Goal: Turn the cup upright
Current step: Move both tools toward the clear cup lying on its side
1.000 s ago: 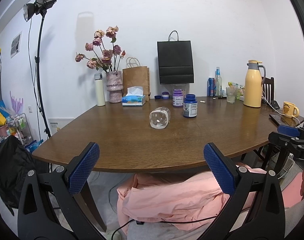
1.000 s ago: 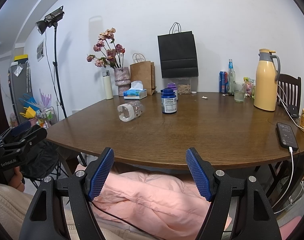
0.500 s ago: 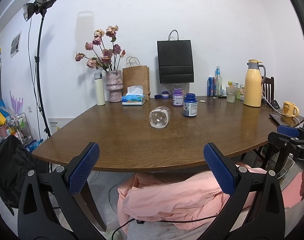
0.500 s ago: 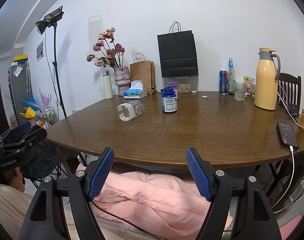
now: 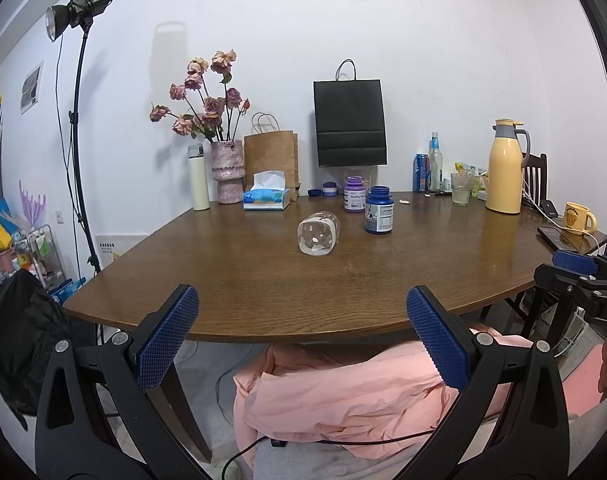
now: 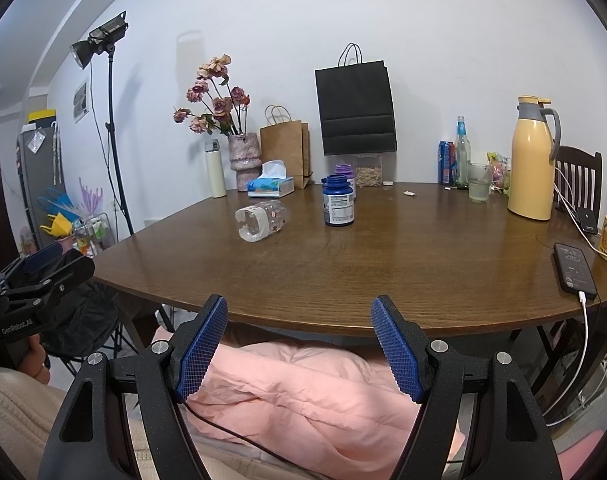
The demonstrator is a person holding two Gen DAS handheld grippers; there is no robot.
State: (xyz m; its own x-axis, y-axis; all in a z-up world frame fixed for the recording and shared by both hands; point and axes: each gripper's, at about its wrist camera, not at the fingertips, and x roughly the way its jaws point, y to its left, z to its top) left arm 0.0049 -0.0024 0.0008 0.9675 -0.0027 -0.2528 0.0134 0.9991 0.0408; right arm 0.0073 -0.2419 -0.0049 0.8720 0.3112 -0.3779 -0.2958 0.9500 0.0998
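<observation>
A clear plastic cup (image 5: 318, 235) lies on its side near the middle of the brown wooden table (image 5: 263, 280), its open end turned toward me. It also shows in the right wrist view (image 6: 262, 220). My left gripper (image 5: 301, 340) is open and empty, held in front of the table's near edge, well short of the cup. My right gripper (image 6: 299, 350) is open and empty too, also off the near edge. Each gripper shows at the edge of the other's view.
A blue pill bottle (image 5: 378, 215) stands just right of the cup, a purple one (image 5: 354, 194) behind it. Tissue box (image 5: 266, 197), vase of flowers (image 5: 227, 176), paper bags, yellow thermos (image 5: 504, 172), mug (image 5: 578, 218) and phone (image 6: 574, 269) line the back and right. A pink cloth lies below.
</observation>
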